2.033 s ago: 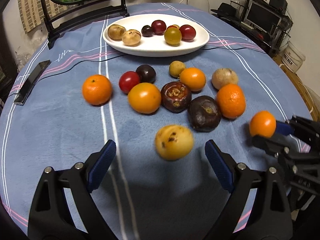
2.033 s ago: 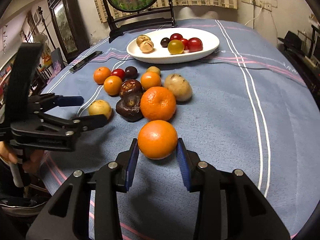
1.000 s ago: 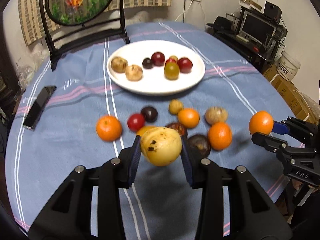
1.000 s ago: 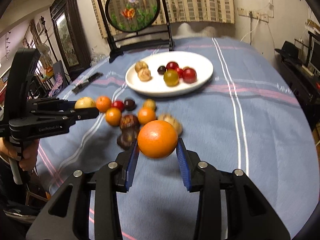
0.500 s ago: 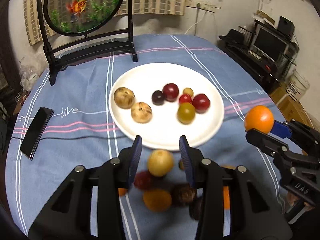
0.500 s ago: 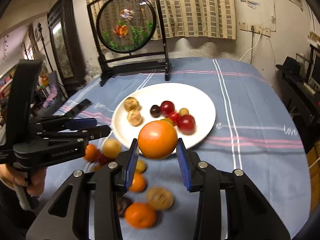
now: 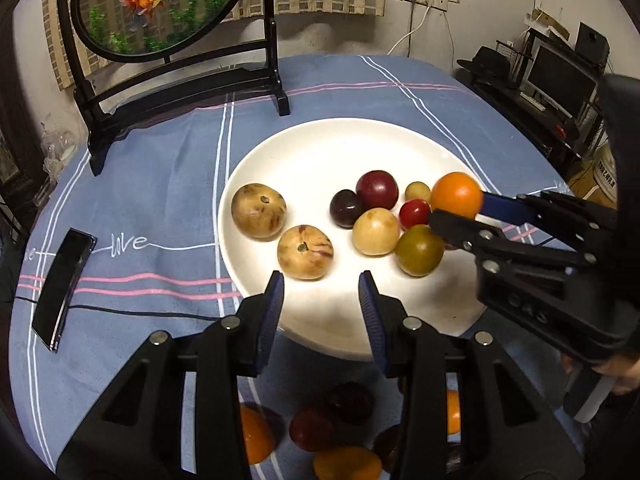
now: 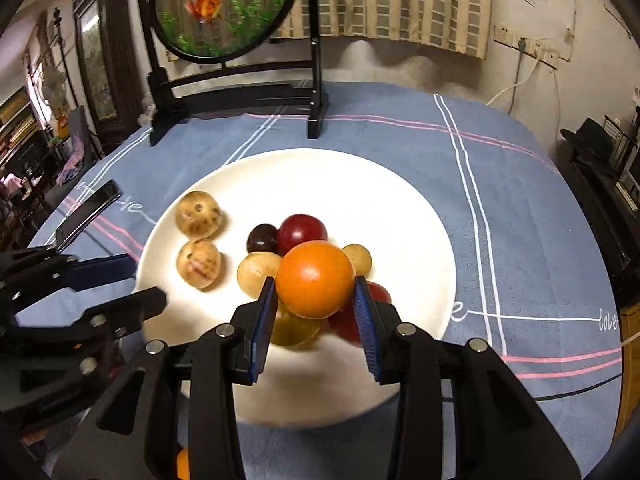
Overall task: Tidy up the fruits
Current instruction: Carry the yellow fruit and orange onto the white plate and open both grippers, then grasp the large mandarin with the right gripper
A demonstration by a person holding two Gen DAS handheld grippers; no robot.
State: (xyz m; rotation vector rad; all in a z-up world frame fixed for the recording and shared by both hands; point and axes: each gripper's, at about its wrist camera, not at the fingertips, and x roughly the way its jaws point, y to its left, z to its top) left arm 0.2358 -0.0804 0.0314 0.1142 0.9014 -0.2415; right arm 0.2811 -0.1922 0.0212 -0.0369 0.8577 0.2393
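A white plate (image 7: 312, 152) (image 8: 400, 200) on the blue tablecloth holds several fruits. A pale yellow fruit (image 7: 376, 231) (image 8: 256, 272) lies among them, beside a dark plum (image 7: 345, 208) and a green-brown fruit (image 7: 419, 250). My left gripper (image 7: 321, 300) (image 8: 132, 280) is open and empty over the plate's near rim. My right gripper (image 8: 315, 306) (image 7: 460, 210) is shut on an orange (image 8: 315, 279) (image 7: 456, 195), held just above the fruits on the plate's right side.
Several fruits (image 7: 312, 428) lie on the cloth below the left gripper. A black phone (image 7: 62, 288) lies at the left. A black stand with a round goldfish panel (image 7: 160, 8) (image 8: 224, 8) stands behind the plate. Shelves and a monitor (image 7: 560, 76) are at the right.
The yellow fruit has left my left gripper and lies on the plate; the left jaws have opened. Both grippers moved forward over the plate, the right one carrying the orange.
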